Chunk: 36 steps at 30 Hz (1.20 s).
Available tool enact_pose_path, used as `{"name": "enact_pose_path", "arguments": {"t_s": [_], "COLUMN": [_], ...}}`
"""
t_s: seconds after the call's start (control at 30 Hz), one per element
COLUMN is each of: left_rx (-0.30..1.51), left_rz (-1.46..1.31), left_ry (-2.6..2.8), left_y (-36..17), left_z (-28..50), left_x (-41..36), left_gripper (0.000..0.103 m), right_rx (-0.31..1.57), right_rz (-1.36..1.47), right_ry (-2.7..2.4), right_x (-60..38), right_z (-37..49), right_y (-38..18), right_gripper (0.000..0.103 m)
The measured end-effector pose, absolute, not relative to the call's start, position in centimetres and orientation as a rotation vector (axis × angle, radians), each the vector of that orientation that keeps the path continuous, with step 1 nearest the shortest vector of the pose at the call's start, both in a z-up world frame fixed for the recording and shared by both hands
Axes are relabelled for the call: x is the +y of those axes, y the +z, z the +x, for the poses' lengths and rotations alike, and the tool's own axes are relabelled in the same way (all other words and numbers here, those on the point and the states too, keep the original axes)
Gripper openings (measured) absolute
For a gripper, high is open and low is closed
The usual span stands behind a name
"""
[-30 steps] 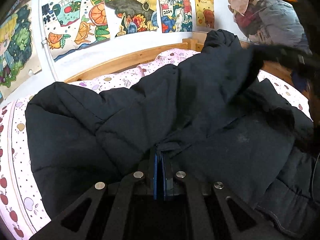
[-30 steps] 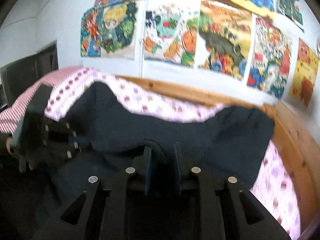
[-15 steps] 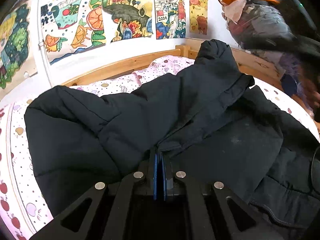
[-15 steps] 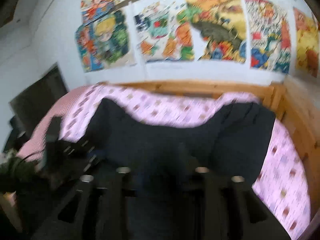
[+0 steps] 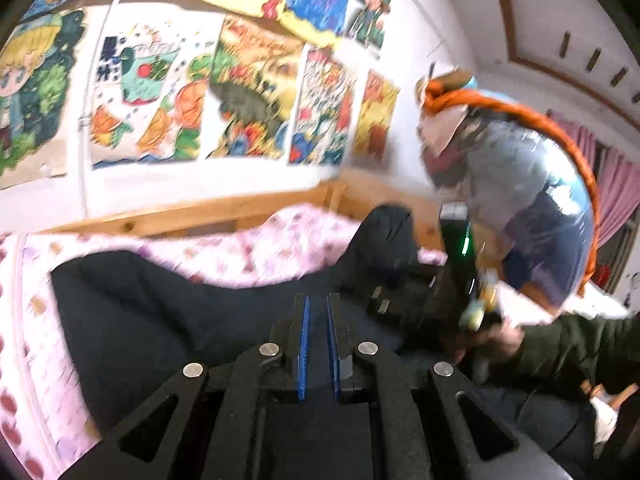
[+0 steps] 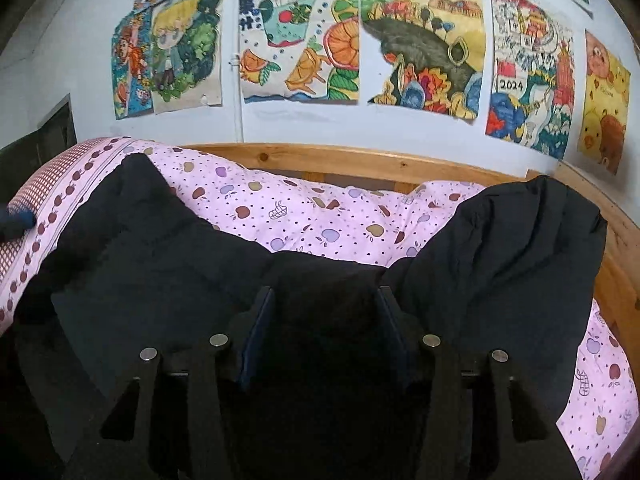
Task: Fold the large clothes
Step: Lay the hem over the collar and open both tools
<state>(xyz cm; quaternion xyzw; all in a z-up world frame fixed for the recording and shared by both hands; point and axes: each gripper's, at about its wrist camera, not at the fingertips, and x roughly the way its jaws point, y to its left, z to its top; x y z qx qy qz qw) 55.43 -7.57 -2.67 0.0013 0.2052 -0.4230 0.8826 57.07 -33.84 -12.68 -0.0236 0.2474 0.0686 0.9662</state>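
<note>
A large black padded jacket (image 6: 160,264) lies spread across the pink fruit-print bed sheet (image 6: 304,212); it also shows in the left wrist view (image 5: 152,312). One sleeve or end (image 6: 520,248) lies bunched at the right near the bed rail. My right gripper (image 6: 326,300) is wide open above the jacket's middle, with dark cloth between its jaws but not clamped. My left gripper (image 5: 317,308) is slightly open and empty above the jacket. The right gripper's body (image 5: 448,280) shows in the left wrist view, held by a hand.
A wooden bed frame (image 6: 360,160) runs behind and to the right of the sheet. Colourful drawings (image 6: 424,40) cover the wall. A pile of clothes (image 5: 500,184) with an orange strap rises at the right.
My left gripper has let go of the jacket, opened slightly and lifted away. My right gripper has opened wide and released the cloth. The jacket now lies flatter on the bed.
</note>
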Motion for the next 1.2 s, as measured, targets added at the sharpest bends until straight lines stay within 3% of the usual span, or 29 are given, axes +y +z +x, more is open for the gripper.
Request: {"name": "enact_pose_path", "arguments": {"t_s": [0.03,0.1,0.33,0.63,0.83,1.03,1.1,1.2], "left_rx": [0.432,0.499,0.781,0.794,0.702,0.442,0.401,0.492], "left_rz": [-0.014,0.020,0.164,0.284,0.252,0.060,0.043,0.008], "left_ry": [-0.892,-0.844,-0.777,-0.681,-0.728,-0.665,-0.564,-0.441], "left_y": [-2.5,-3.1,-10.3,-14.1,-11.0,-4.3,-3.1,-3.0], "left_z": [55.9,57.5,60.7,60.8,59.7,60.4,62.3,66.9], "left_x": [-7.9,-9.5,-13.4,-15.7,-14.3,-10.4,-10.1,-10.2], "left_gripper": [0.018,0.022,0.020,0.017,0.017,0.019,0.022,0.022], "right_rx": [0.497,0.497,0.526,0.540,0.464,0.302,0.315,0.438], "right_rz": [-0.051,-0.051,-0.068,-0.028,-0.042,-0.033,-0.039,0.030], "right_ry": [0.138,0.150,0.194,0.166,0.163,0.094,0.024,-0.104], "right_x": [-33.9,-34.1,-35.0,-35.1,-35.0,-35.0,-35.1,-37.3], "right_z": [56.9,56.4,55.5,56.6,54.9,56.3,58.9,63.7], "right_y": [-12.6,-12.5,-14.0,-18.9,-15.5,-7.6,-6.1,-6.6], "right_gripper": [0.046,0.046,0.047,0.045,0.045,0.046,0.046,0.046]}}
